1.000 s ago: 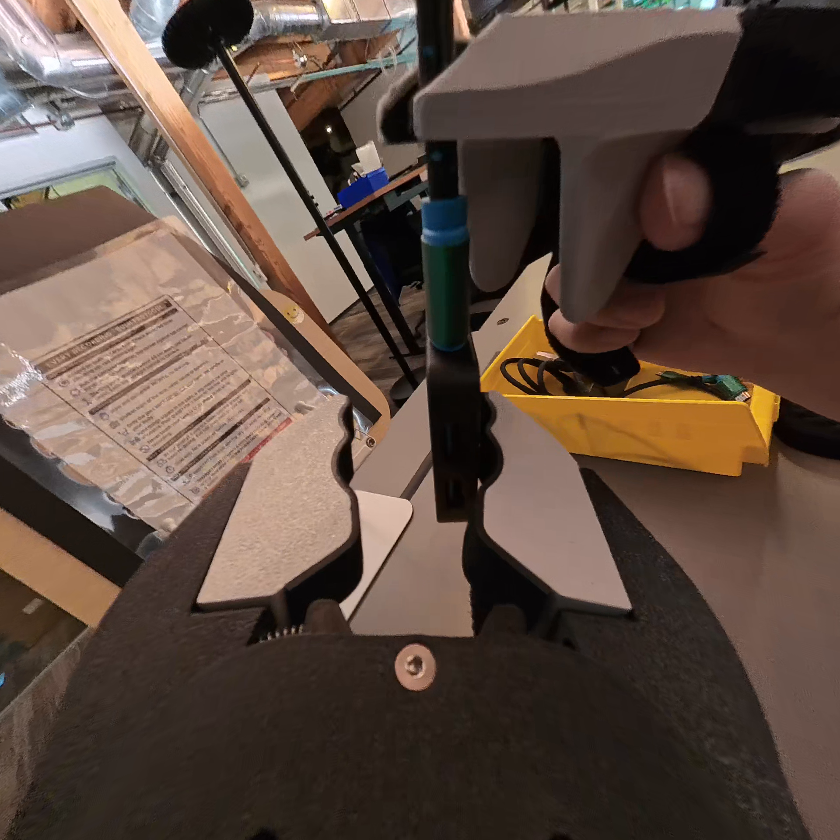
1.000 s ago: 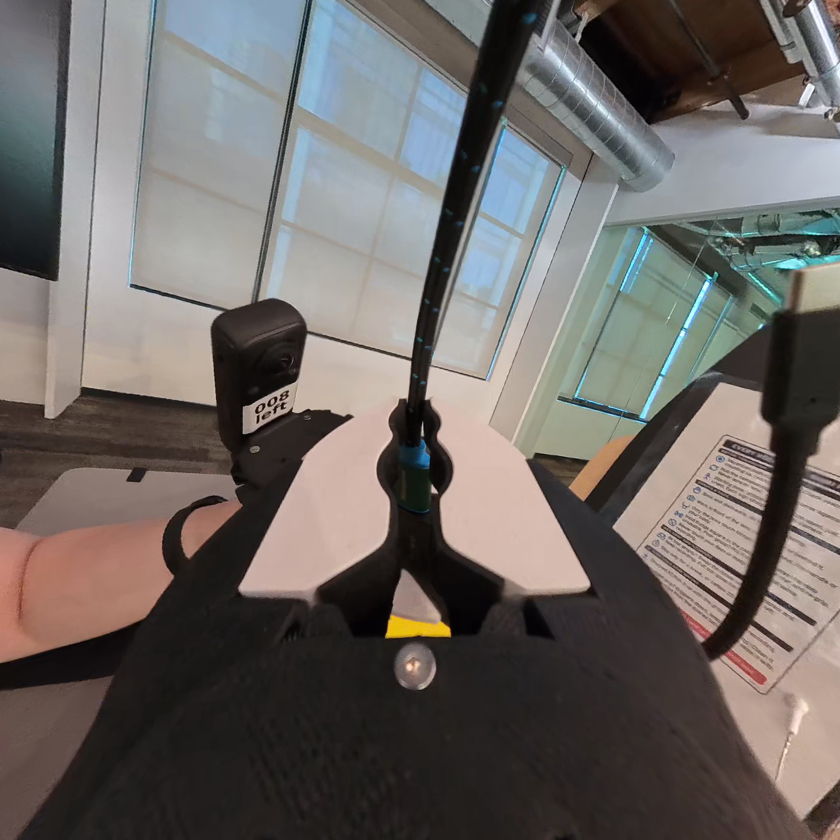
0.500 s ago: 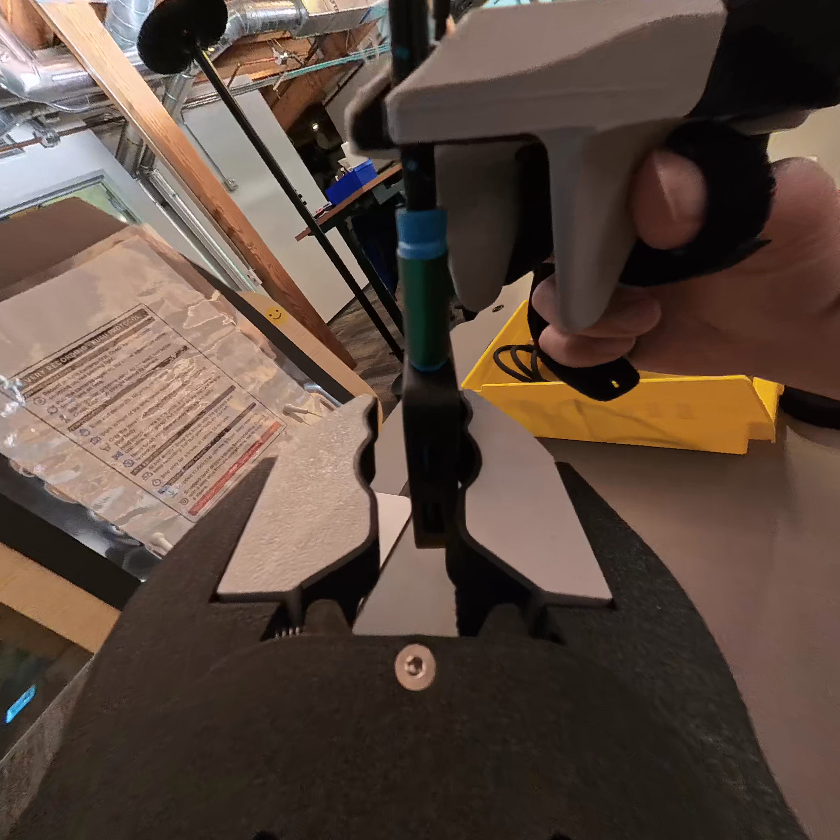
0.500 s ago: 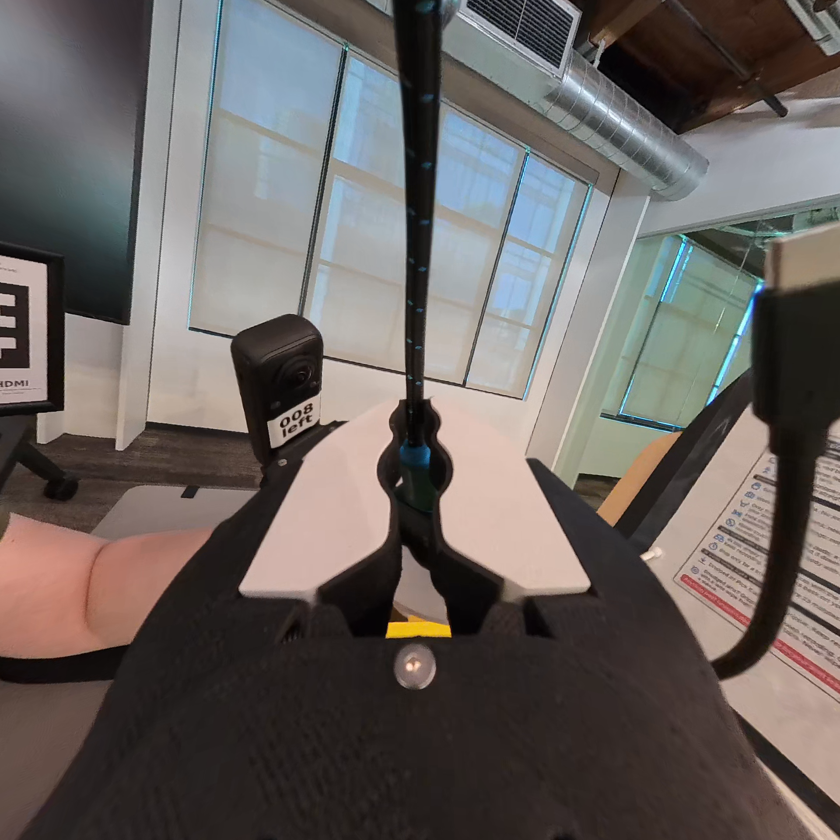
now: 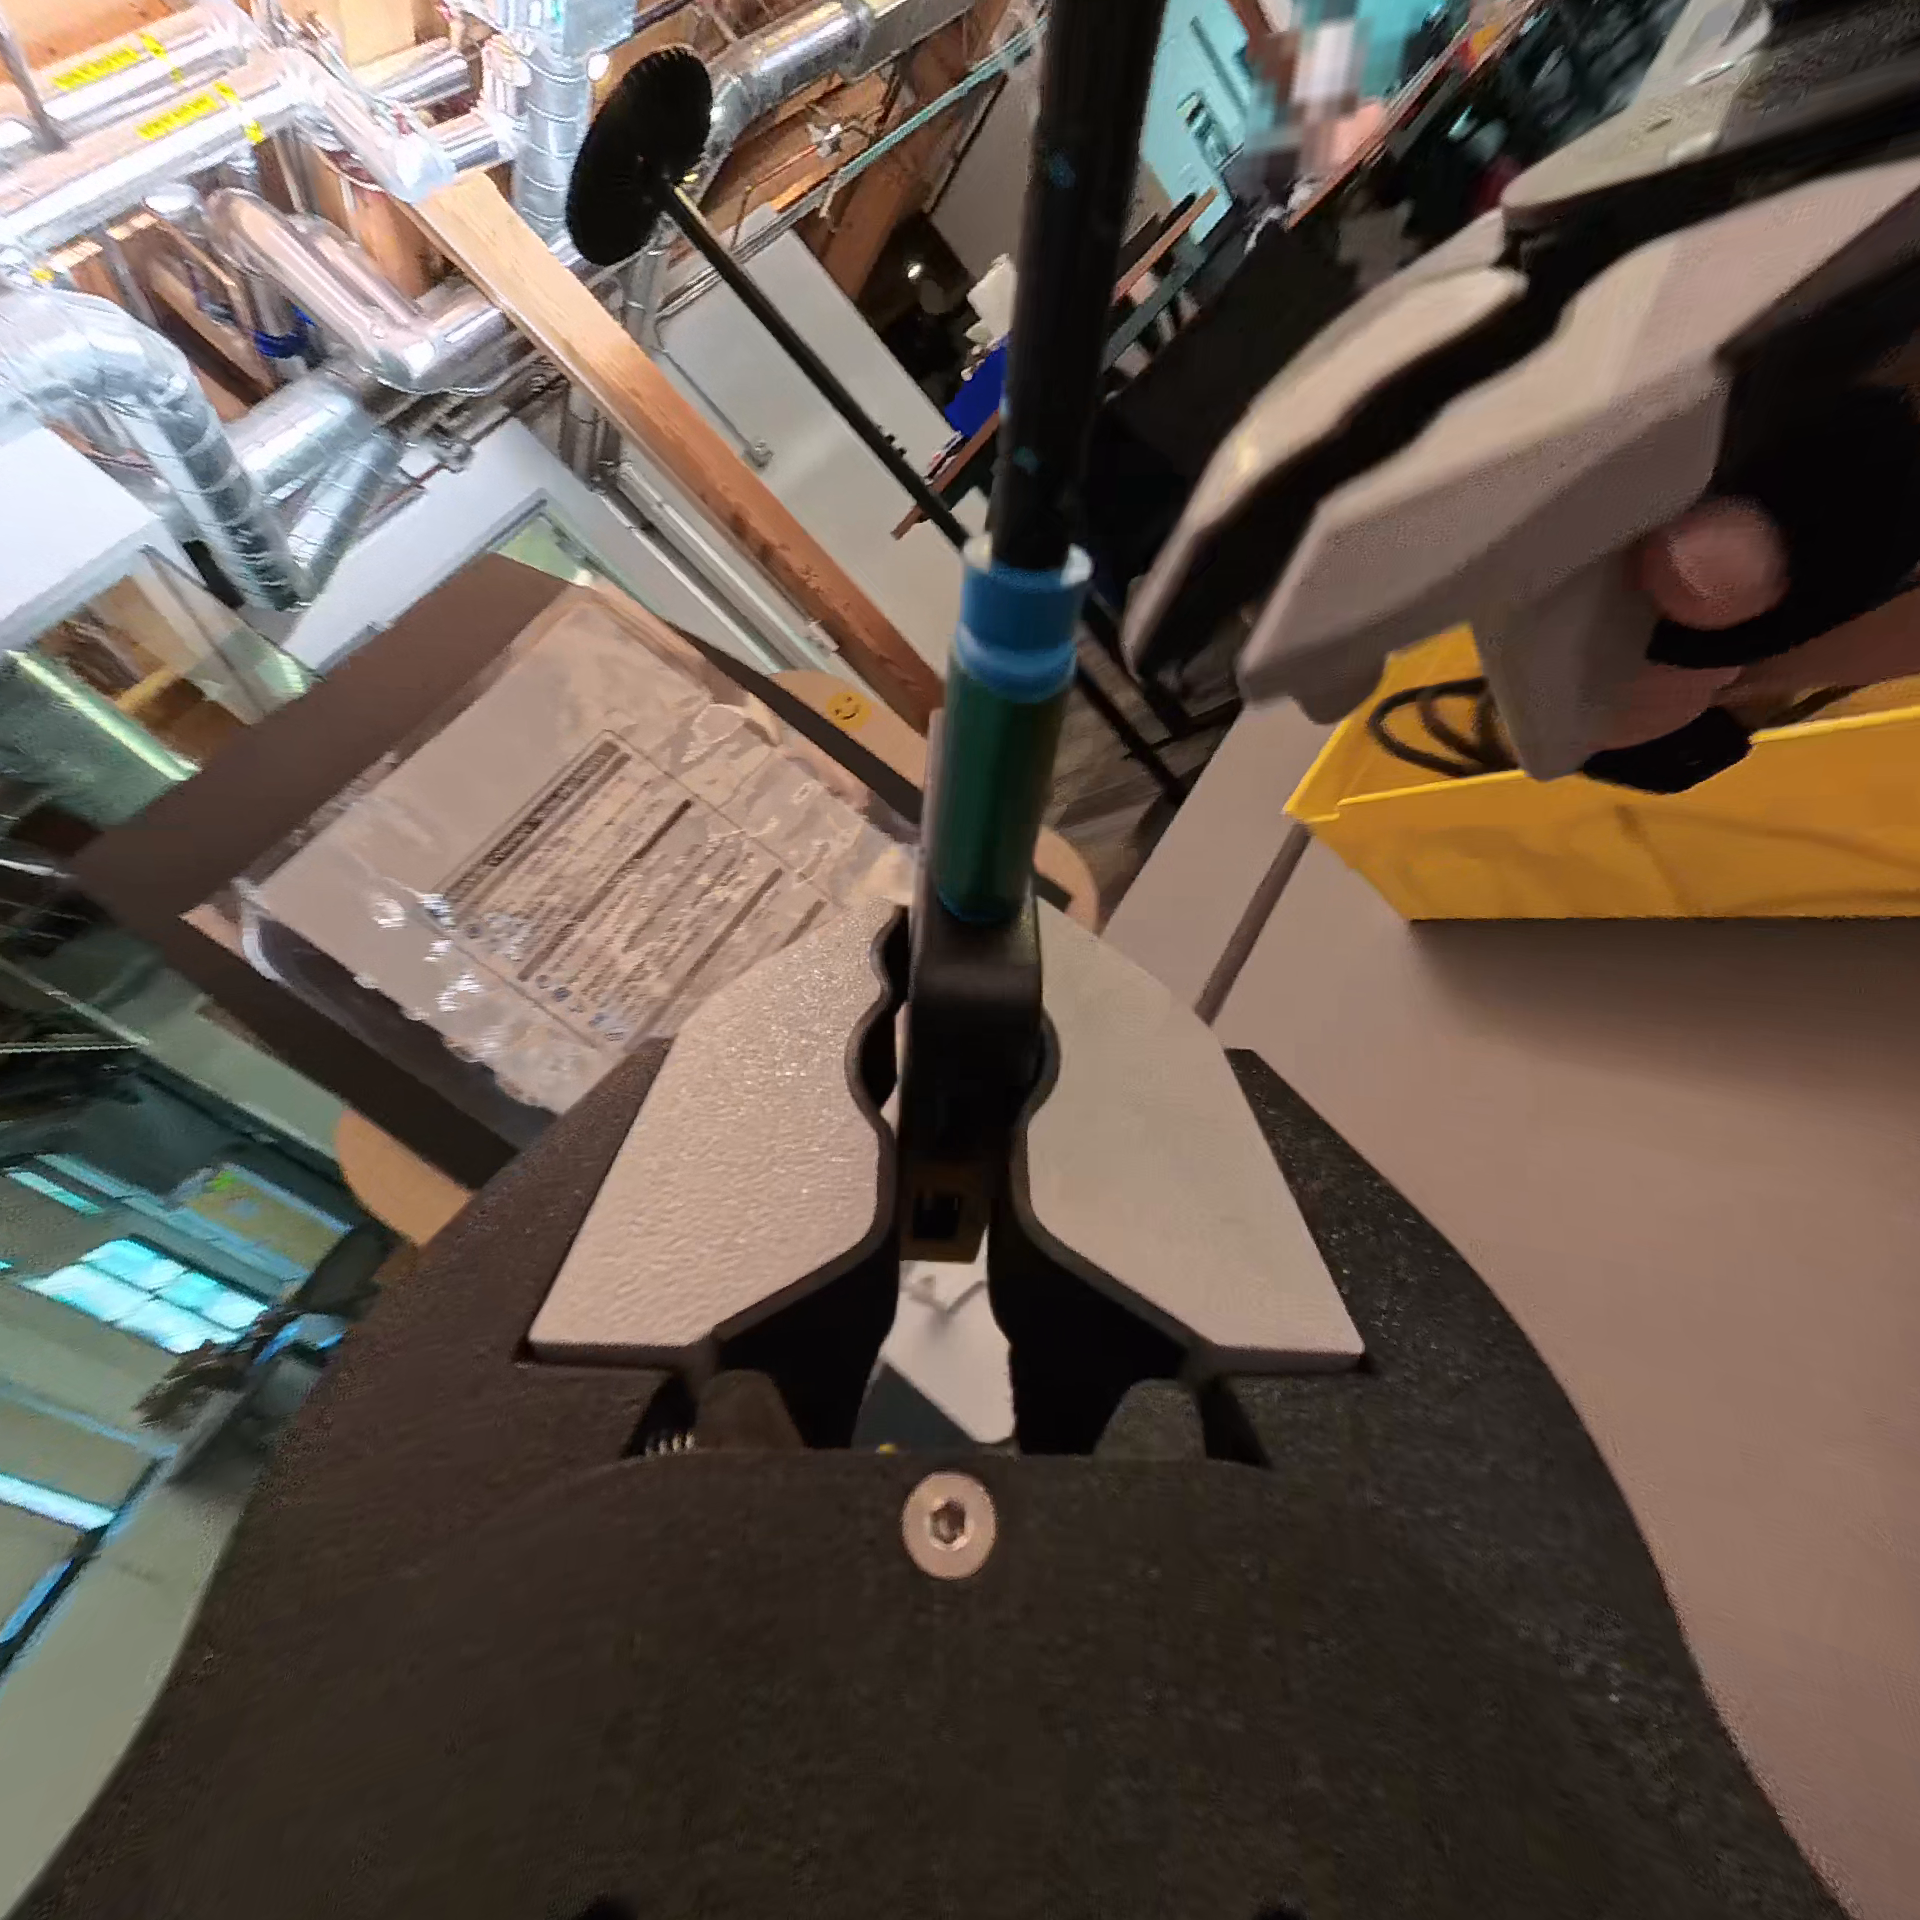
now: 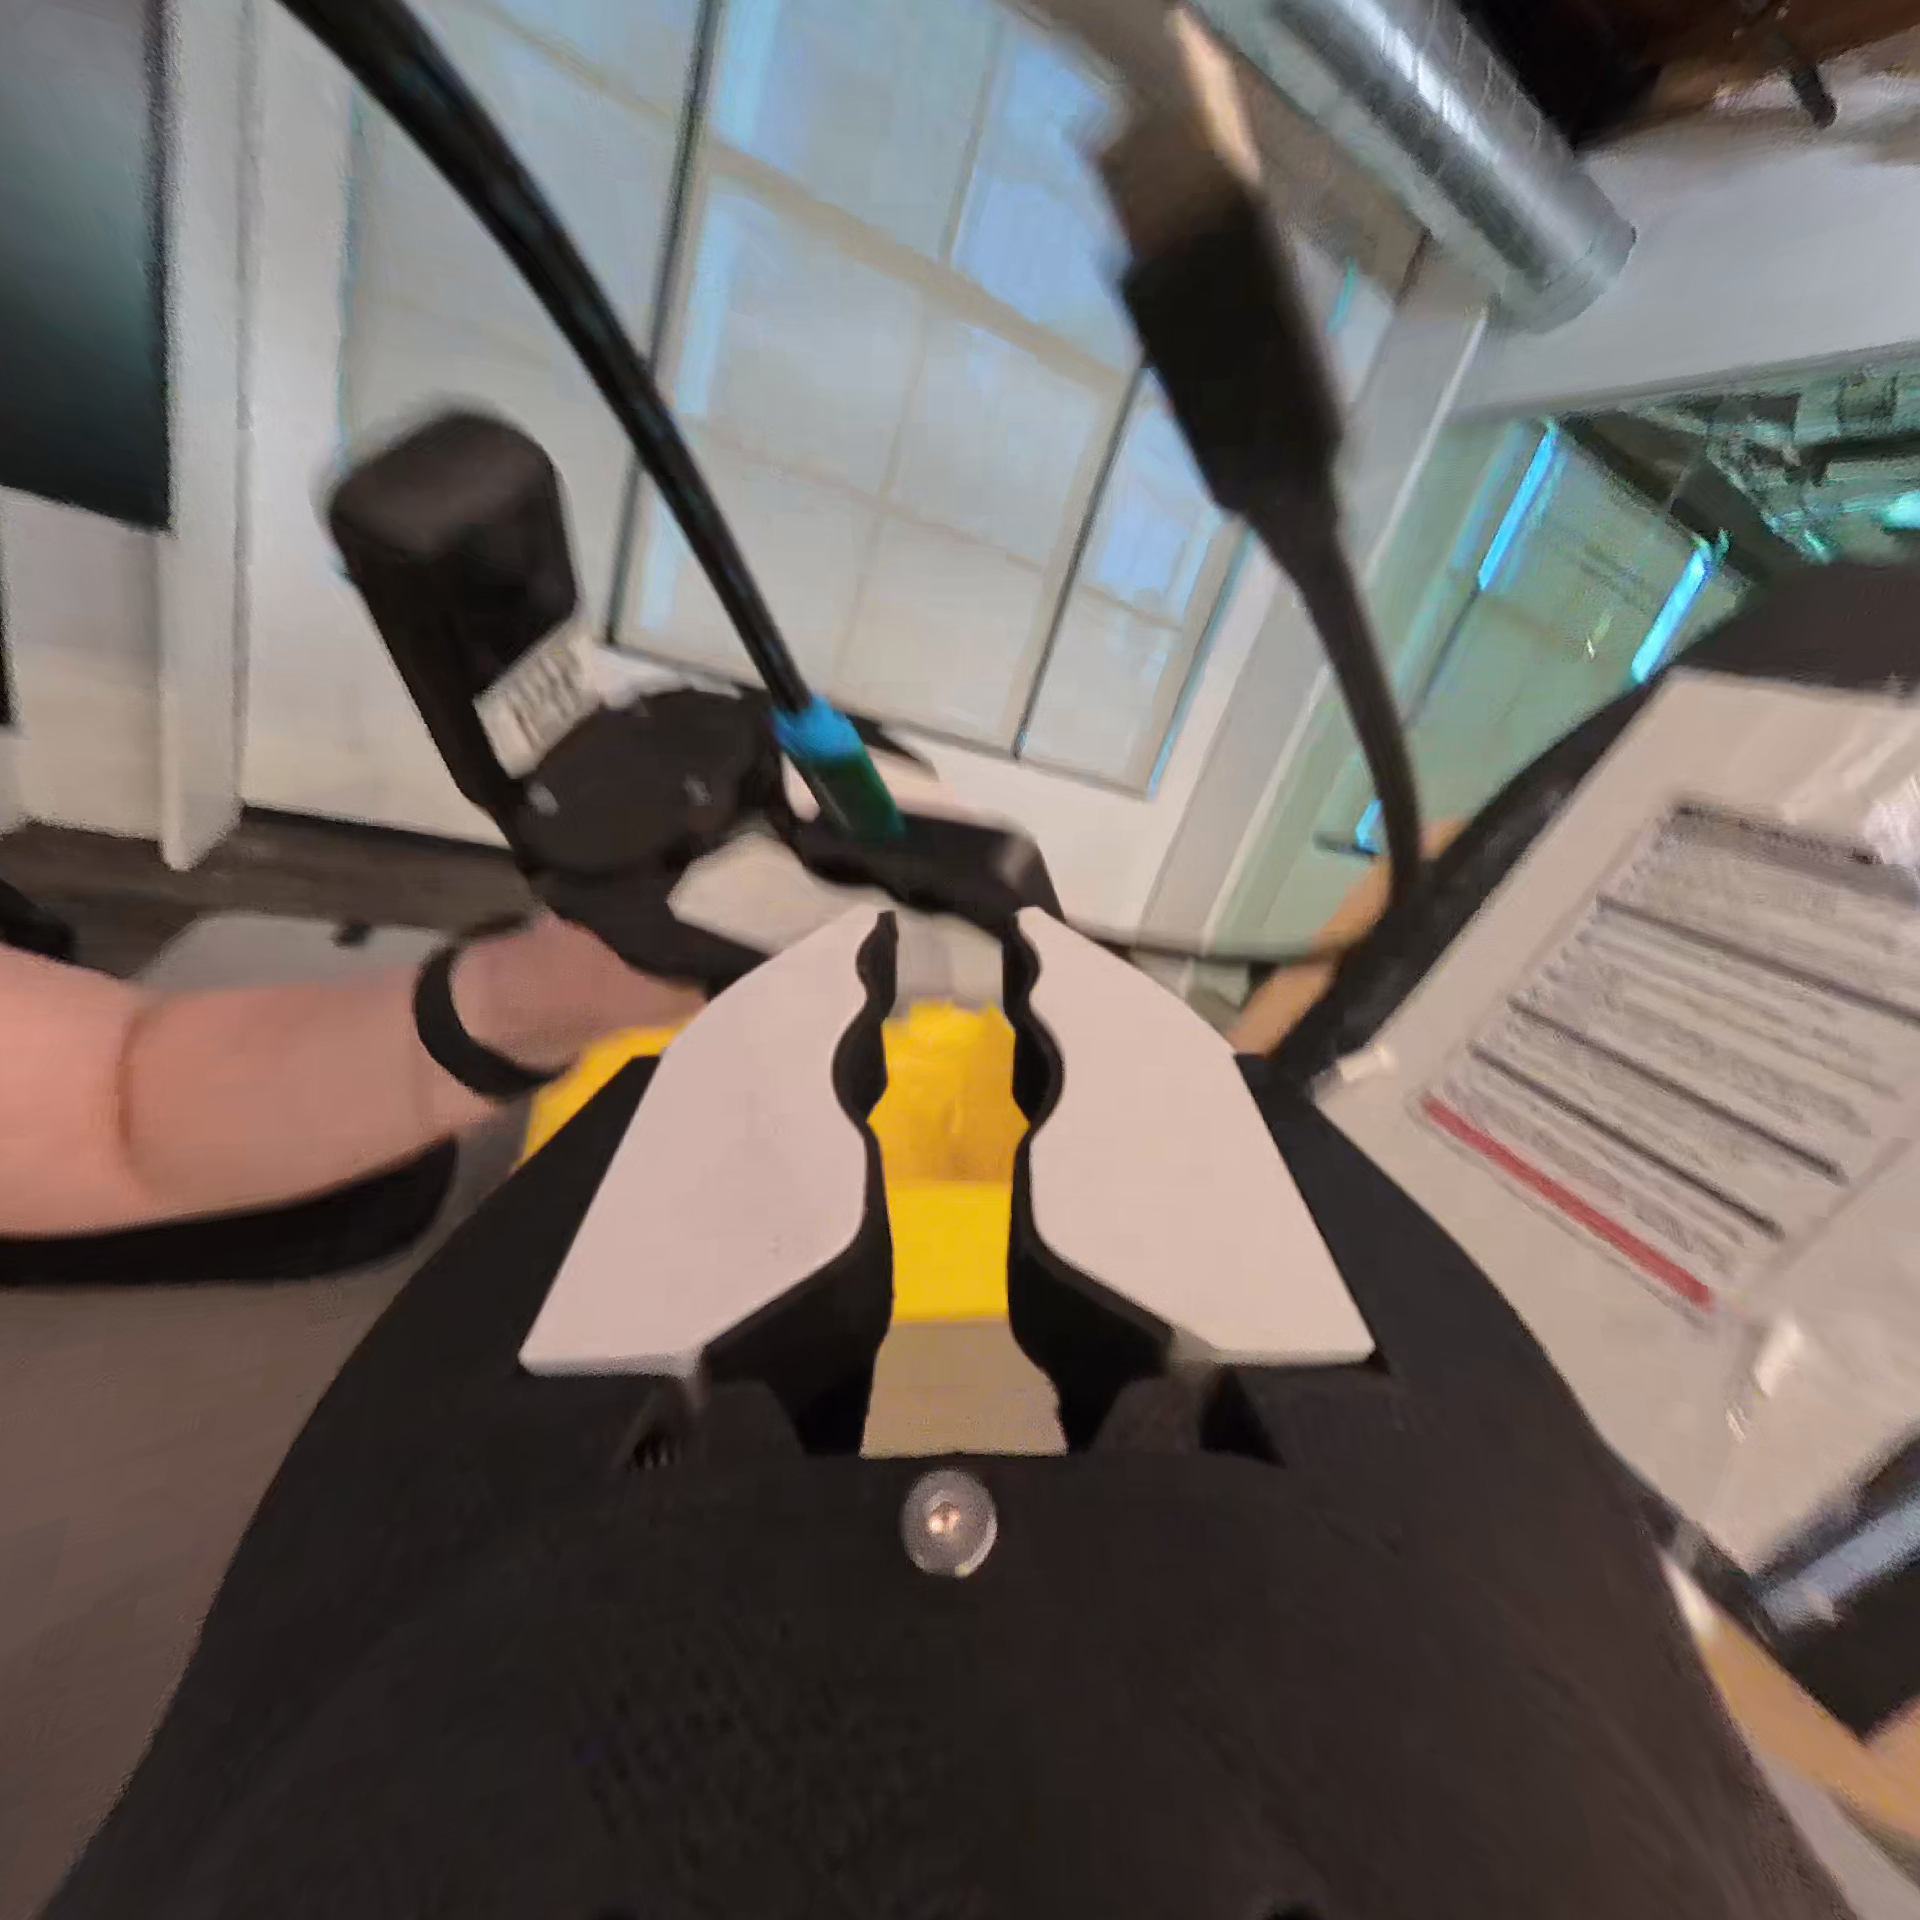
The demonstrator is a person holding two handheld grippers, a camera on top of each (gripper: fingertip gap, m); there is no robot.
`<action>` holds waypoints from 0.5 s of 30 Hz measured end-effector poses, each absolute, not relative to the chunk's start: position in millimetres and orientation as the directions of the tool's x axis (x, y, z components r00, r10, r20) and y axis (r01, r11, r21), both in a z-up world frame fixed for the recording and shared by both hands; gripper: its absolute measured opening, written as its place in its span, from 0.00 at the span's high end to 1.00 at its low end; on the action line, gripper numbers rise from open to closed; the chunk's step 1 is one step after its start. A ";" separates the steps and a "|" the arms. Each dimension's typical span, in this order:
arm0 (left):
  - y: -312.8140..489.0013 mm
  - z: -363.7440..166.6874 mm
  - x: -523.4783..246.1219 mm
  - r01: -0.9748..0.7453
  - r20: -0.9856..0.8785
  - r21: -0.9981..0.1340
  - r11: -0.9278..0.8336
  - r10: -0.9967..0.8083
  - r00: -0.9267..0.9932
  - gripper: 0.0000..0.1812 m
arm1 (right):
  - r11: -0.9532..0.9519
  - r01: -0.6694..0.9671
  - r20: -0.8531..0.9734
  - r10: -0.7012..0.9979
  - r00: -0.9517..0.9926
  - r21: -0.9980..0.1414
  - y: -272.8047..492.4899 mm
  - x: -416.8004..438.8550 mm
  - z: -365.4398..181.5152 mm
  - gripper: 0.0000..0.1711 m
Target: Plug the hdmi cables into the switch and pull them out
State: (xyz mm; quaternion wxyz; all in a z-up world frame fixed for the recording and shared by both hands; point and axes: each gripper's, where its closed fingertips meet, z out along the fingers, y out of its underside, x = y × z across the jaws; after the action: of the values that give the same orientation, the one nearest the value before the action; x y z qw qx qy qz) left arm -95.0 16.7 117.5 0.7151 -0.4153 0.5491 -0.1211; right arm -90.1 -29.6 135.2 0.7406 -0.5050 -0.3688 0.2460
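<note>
Hdmi plug (image 5: 966,1049) clamped upright in our left hand-held gripper (image 5: 961,1081), braided cable (image 5: 1060,260) rising from it, our right hand-held gripper (image 6: 951,1049) parted and empty above the yellow bin (image 6: 940,1164), second black connector (image 6: 1226,312) dangling far right, grey desk (image 5: 1558,1195) beneath.

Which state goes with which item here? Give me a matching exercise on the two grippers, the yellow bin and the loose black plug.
Things:
1. left gripper
2. right gripper
3. yellow bin
4. loose black plug

States:
A. open, nothing between its fingers
B. sits on the grey table, black cables inside
C. shut on the green-collared plug
D. up in the air, in neither gripper

Pairs: 1-C, 2-A, 3-B, 4-D
</note>
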 end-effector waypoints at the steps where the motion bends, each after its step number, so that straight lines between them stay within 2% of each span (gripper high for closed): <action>1: 19.3 119.1 -98.2 -0.308 -0.707 -0.706 0.638 -0.600 0.375 0.92 | 0.323 0.067 0.290 0.717 0.634 -0.944 -18.4 -81.5 121.6 0.88; 4: 28.2 121.8 -107.9 -0.378 -0.761 -0.647 0.662 -0.524 0.383 0.93 | 0.117 0.215 0.243 0.561 0.791 -0.970 27.7 -30.0 84.1 0.88; 7: 41.4 119.3 -117.0 -0.450 -0.797 -0.604 0.658 -0.474 0.375 0.92 | 0.050 0.112 0.123 0.426 0.896 -0.992 38.7 24.0 91.7 0.88; 11: 62.1 115.8 -129.5 -0.558 -0.843 -0.537 0.633 -0.386 0.373 0.92 | 0.199 -0.017 0.038 0.271 0.962 -0.980 -1.1 76.7 153.9 0.88; 13: 69.8 114.1 -134.4 -0.607 -0.865 -0.501 0.617 -0.343 0.366 0.92 | 0.306 0.027 0.106 0.244 0.964 -0.952 -33.1 74.4 189.8 0.88; 15: 75.4 111.7 -137.2 -0.642 -0.878 -0.478 0.599 -0.319 0.356 0.92 | 0.366 0.097 0.218 0.308 0.926 -0.926 -59.4 40.0 210.9 0.88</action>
State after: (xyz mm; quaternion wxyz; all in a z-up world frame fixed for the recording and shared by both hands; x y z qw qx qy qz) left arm -137.2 75.4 111.7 0.7009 -0.4325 0.5554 0.1154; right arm 40.0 -59.4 210.9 0.8062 -0.5594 -0.1810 0.0656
